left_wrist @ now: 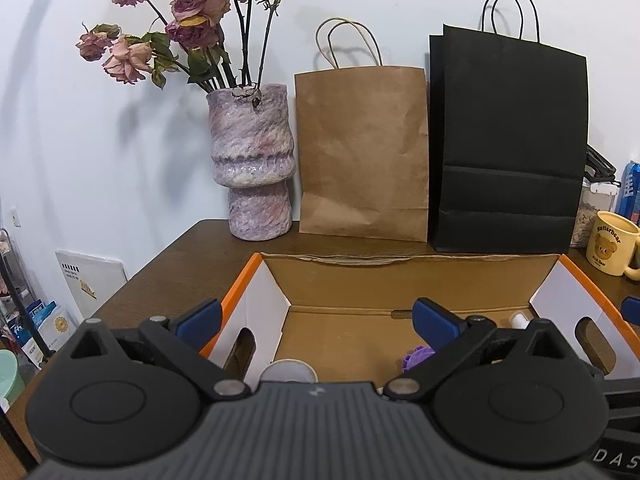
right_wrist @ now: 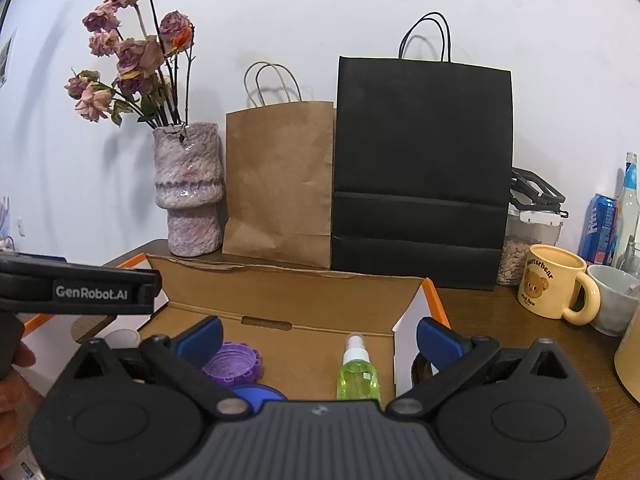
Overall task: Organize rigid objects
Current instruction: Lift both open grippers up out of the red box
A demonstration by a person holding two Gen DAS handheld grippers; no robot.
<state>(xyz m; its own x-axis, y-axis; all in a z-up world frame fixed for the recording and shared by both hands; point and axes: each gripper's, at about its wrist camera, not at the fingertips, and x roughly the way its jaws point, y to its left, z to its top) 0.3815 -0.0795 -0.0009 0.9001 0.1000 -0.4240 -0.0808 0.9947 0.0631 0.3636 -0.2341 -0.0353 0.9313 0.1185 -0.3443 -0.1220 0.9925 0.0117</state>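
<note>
The jaws of the left gripper point(left_wrist: 318, 322) stand spread wide with nothing between them, and the jaws of the right gripper point(right_wrist: 318, 338) are just as wide and just as empty. Both hang over the open cardboard box point(right_wrist: 288, 280), which sits on the brown surface point(right_wrist: 480, 312) toward its near edge.

Inside the box, on its floor, lie a green spray bottle point(right_wrist: 357, 374) with a white cap, a purple ridged lid point(right_wrist: 234, 362), a blue round piece point(right_wrist: 260, 394) just beside that lid and partly hidden by the right gripper, and a pale round cup point(left_wrist: 288, 372) near the box's left wall. In the left wrist view only a sliver of the purple lid and the bottle's white tip show past the blue pads.

Behind the box, along the far edge of the surface against the wall, stand a mottled vase point(left_wrist: 252, 164) of dried roses at the far left corner, then a brown paper bag point(left_wrist: 362, 152), then a black paper bag point(left_wrist: 512, 140). Toward the right edge sits a yellow bear mug point(right_wrist: 554, 288), with a white cup point(right_wrist: 614, 300), a blue can point(right_wrist: 600, 230) and a clear jar point(right_wrist: 528, 240) nearby. A hand point(right_wrist: 16, 396) shows at the left of the right wrist view.
</note>
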